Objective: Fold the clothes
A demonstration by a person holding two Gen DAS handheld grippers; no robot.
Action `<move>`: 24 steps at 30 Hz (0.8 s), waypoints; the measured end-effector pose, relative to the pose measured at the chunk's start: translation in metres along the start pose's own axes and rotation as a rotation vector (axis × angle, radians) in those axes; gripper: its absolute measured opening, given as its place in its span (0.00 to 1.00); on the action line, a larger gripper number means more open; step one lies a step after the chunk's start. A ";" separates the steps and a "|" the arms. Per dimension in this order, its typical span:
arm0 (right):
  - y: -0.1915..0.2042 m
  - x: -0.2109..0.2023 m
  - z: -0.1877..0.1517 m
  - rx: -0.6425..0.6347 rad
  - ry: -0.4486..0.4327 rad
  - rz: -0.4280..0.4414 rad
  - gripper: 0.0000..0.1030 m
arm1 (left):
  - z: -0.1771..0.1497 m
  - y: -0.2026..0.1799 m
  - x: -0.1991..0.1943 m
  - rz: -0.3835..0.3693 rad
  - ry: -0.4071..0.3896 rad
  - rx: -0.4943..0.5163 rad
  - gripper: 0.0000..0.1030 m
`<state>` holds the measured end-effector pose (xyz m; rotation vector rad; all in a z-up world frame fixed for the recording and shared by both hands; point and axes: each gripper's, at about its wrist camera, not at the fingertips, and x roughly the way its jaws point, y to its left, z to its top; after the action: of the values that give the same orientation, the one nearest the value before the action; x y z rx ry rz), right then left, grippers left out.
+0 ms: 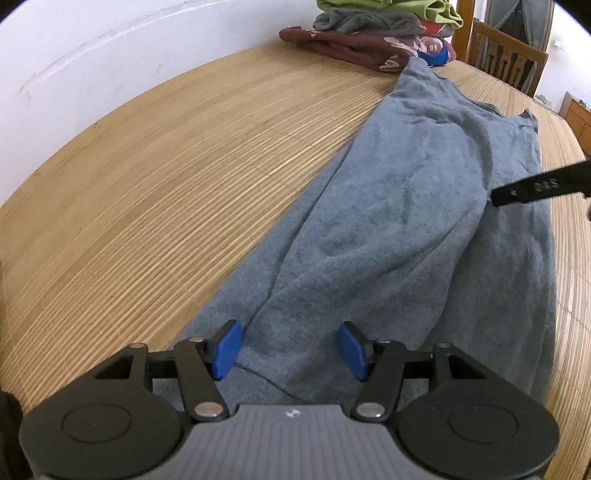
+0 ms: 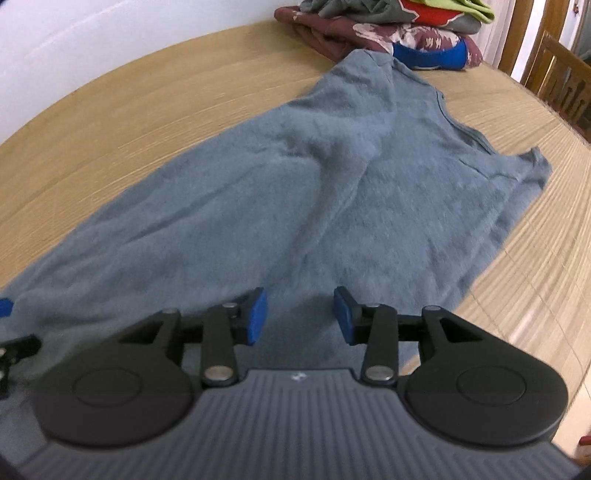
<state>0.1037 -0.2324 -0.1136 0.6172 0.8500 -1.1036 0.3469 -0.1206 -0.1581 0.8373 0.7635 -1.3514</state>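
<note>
Both claws open above a grey-blue shirt spread on the table

The left claw [image 1: 290, 349] hangs over the near end of the grey-blue shirt [image 1: 406, 206] with its blue pads [image 1: 226, 349] set wide apart and nothing gripped; cloth lies below the gap. The right claw [image 2: 298, 315] is open less wide, also empty, above the shirt's [image 2: 295, 192] near part. The shirt lies lengthwise on the bamboo-matted table [image 1: 147, 192], its collar end towards the far edge, where it reaches a pile of folded clothes [image 1: 384, 33]. A wooden chair [image 1: 506, 62] stands beyond the far right corner.
</note>
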 end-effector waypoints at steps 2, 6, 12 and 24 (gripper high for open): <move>0.002 -0.009 -0.002 -0.016 0.010 0.013 0.41 | -0.004 -0.001 -0.003 0.007 0.008 0.007 0.60; 0.006 -0.018 -0.001 -0.051 0.011 0.003 0.41 | -0.002 -0.003 -0.006 0.021 0.025 0.027 0.59; 0.004 -0.020 -0.003 -0.012 0.037 0.028 0.41 | 0.001 -0.005 -0.012 0.029 0.024 0.032 0.58; 0.017 -0.048 -0.039 0.000 0.011 0.104 0.41 | -0.005 0.003 -0.003 0.028 0.046 -0.009 0.77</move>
<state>0.0988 -0.1714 -0.0945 0.6605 0.8186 -1.0068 0.3495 -0.1148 -0.1584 0.8720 0.7900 -1.3066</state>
